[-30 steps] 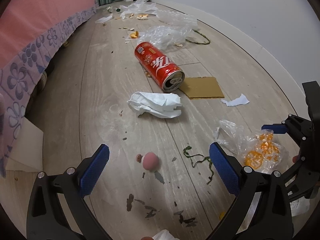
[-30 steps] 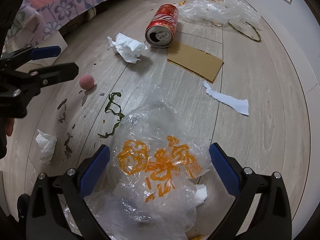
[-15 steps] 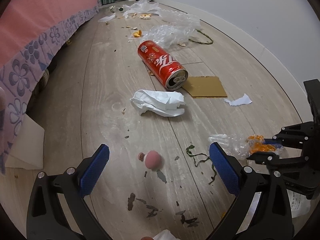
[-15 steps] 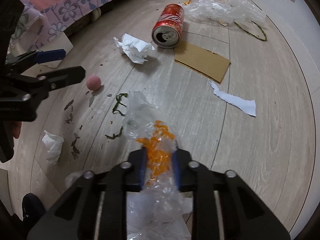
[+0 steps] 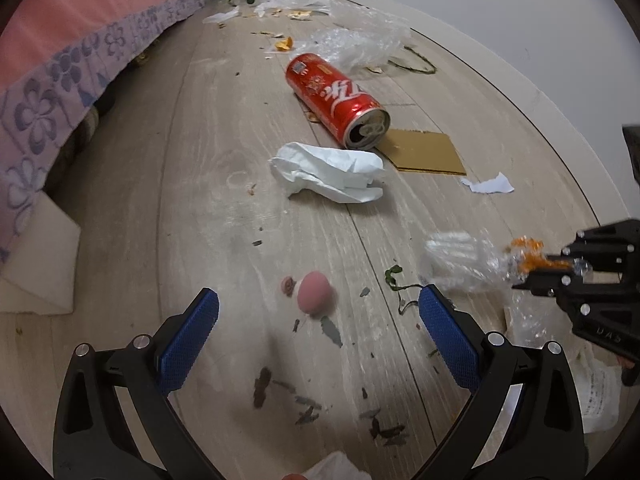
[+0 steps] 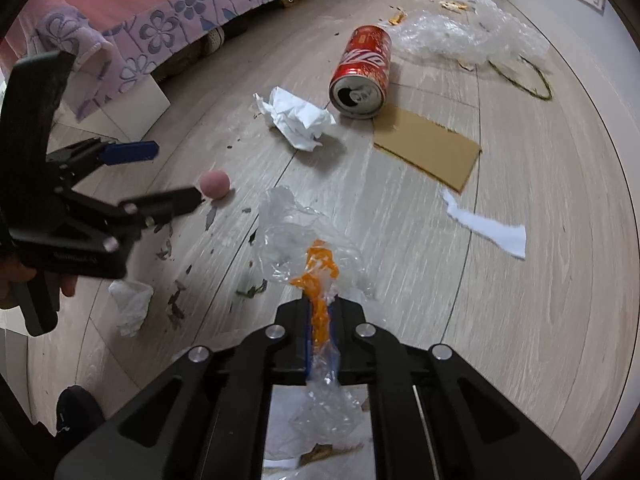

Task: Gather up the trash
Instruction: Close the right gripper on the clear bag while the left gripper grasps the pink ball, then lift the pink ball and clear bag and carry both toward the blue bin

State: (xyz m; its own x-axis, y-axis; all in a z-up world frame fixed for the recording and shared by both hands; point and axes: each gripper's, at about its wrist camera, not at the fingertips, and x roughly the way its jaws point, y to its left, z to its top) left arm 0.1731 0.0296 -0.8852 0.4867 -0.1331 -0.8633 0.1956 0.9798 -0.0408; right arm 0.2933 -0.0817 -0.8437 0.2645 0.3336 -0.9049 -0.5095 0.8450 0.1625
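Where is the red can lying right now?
The red can lies on its side mid-floor, its open end beside the cardboard and the crumpled tissue.

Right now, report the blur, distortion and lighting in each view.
Left wrist view: heavy fisheye bending of the floor, dark corners, foreground debris slightly blurred, soft dim light. Right wrist view: same curvature, motion blur on the left tool, red can sharp.

Two wrist fisheyes, low and near, angled steeply down across the littered floor point(image 5: 208, 184); shared: red can point(image 5: 336, 98) point(image 6: 362, 74), crumpled tissue point(image 5: 332, 172) point(image 6: 298, 118), cardboard point(image 5: 426, 152) point(image 6: 430, 146).
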